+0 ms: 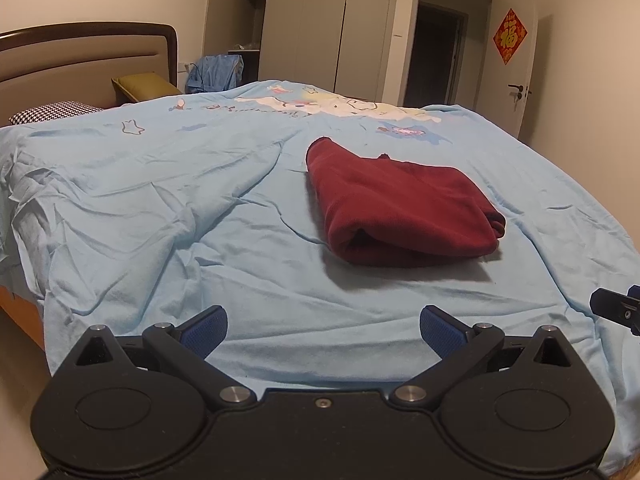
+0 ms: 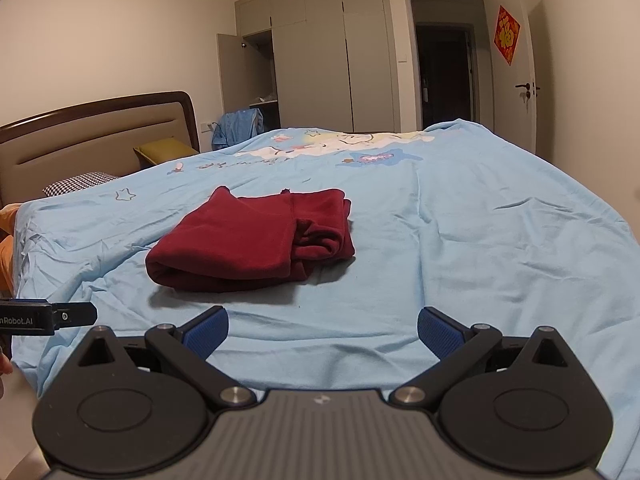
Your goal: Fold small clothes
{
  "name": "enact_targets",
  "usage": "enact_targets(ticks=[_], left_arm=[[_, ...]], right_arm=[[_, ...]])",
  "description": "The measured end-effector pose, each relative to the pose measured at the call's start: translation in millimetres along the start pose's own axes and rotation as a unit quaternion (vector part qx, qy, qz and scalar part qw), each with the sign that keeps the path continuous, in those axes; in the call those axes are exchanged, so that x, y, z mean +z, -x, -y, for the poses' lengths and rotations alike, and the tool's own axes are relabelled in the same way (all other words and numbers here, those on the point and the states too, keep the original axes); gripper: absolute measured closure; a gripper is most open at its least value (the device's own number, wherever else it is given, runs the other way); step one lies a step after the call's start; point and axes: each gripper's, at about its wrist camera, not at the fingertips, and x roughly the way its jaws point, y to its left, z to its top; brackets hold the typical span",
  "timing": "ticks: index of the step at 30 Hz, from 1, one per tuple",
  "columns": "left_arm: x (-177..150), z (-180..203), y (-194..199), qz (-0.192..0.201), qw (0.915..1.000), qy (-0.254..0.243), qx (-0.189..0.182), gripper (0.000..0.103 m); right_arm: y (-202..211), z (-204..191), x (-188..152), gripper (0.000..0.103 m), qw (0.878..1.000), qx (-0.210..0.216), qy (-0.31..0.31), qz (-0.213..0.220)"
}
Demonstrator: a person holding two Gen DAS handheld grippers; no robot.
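Blue cartoon duvet (image 1: 200, 200), padded headboard (image 1: 80, 64), grey wardrobe (image 2: 332, 60), open door (image 1: 516, 68)

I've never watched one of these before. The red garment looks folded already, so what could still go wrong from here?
The dark red garment lies folded on a soft, wrinkled blue bedsheet. Loose layers bunch at its right end, so a further lift might let the fold slip open. Both the left gripper and the right gripper are open, and could pinch sheet along with cloth.

"nrobot.ai" on left gripper (image 2: 48, 316) body, start cut off; "福" on red door hanging (image 1: 509, 35).
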Motion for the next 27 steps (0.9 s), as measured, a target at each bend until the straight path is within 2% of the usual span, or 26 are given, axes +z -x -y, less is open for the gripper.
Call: enact_targets(ticks=[5, 9, 27], left_arm=[[2.9, 1.6, -5.9, -0.022, 0.9993, -0.001, 0.03, 0.001], [2.5, -0.3, -7.1, -0.02, 0.9986, -0.002, 0.049, 0.001], [2.5, 1.1, -4.5, -0.02, 0.9993, -0.008, 0.031, 0.001]], right_arm=[[-0.6, 0.3, 0.0, 0.0, 1.0, 0.001, -0.001, -0.001], [-0.6, 0.2, 0.1, 0.0, 1.0, 0.0, -0.001, -0.001], [-3.8, -0.6, 1.0, 0.0, 1.0, 0.002, 0.001, -0.005]])
